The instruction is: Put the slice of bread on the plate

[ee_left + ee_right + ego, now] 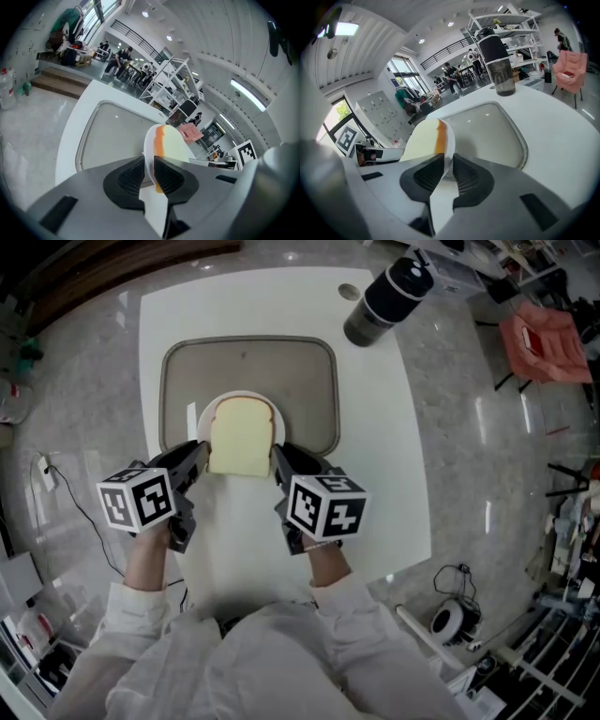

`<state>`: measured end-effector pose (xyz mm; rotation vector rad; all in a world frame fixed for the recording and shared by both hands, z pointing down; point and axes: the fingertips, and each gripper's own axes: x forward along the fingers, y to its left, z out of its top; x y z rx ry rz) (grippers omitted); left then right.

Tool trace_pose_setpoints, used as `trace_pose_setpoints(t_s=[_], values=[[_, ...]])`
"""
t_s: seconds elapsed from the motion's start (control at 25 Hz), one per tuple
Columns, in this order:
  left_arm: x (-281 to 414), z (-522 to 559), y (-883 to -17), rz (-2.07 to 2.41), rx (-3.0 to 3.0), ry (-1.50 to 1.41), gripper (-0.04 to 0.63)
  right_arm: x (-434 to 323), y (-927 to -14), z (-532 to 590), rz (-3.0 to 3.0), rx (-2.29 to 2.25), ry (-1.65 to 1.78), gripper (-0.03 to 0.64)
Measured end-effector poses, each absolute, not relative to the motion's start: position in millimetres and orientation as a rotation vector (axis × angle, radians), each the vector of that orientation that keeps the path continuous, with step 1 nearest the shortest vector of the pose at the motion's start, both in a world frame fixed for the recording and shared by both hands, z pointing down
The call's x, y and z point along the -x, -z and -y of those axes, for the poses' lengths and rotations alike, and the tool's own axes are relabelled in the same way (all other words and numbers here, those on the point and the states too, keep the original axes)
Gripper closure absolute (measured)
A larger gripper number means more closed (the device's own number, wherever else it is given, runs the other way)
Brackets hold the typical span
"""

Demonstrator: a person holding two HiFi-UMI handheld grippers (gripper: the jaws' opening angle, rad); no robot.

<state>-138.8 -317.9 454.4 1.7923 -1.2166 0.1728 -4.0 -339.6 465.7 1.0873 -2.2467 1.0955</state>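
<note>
**Q:** What are the jaws doing?

**A:** Both pairs are pressed onto one thing. The left gripper (151, 171) pinches the left rim of the plate (148, 150) between ribbed black pads (130, 176). The right gripper (446, 171) pinches the right rim in the same way.

**Q:** And the bread?

**A:** The bread (242, 437) lies flat on the plate. It is a squarish slice with a domed far end and a pale, smooth crumb. Each gripper view shows its orange-brown crust edge-on. In the head view it covers most of the plate, so only thin white arcs of the round, glossy rim show.

**Q:** What lies beyond that?

**A:** A tray (248, 367), a matte grey-beige rectangle with rounded corners and a raised lip, sits on a white square table (375, 446). The plate is over the tray's near edge. Whether it rests there or is held just above cannot be told. A dark cylindrical bottle (386, 298) with a black cap stands at the table's far right, apart from the tray.

**Q:** Is anything hidden?

**A:** In the head view the jaw tips vanish under the plate's edges. The marker cubes cover most of each hand, and the floor is glossy grey stone.
</note>
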Motion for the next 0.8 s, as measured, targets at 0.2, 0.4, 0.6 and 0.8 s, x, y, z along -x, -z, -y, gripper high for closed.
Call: trace_pose_setpoints(t_s=[0.2, 0.4, 0.6, 0.8], values=[[142, 339, -459, 1.227, -1.784, -0.173, 0.528, 7, -467, 365, 2.248, -1.104, -1.100, 0.549], [145, 360, -469, 1.242, -1.764, -0.180, 0.526, 11, -475, 391, 2.249, -1.131, -1.110, 0.552], [147, 376, -476, 1.242, -1.748, -0.169, 0.526, 13, -482, 408, 2.246, -1.138, -1.129, 0.552], [149, 388, -481, 1.241, -1.730, -0.169, 0.526, 16, -489, 419, 2.233, -1.146, -1.158, 0.552]])
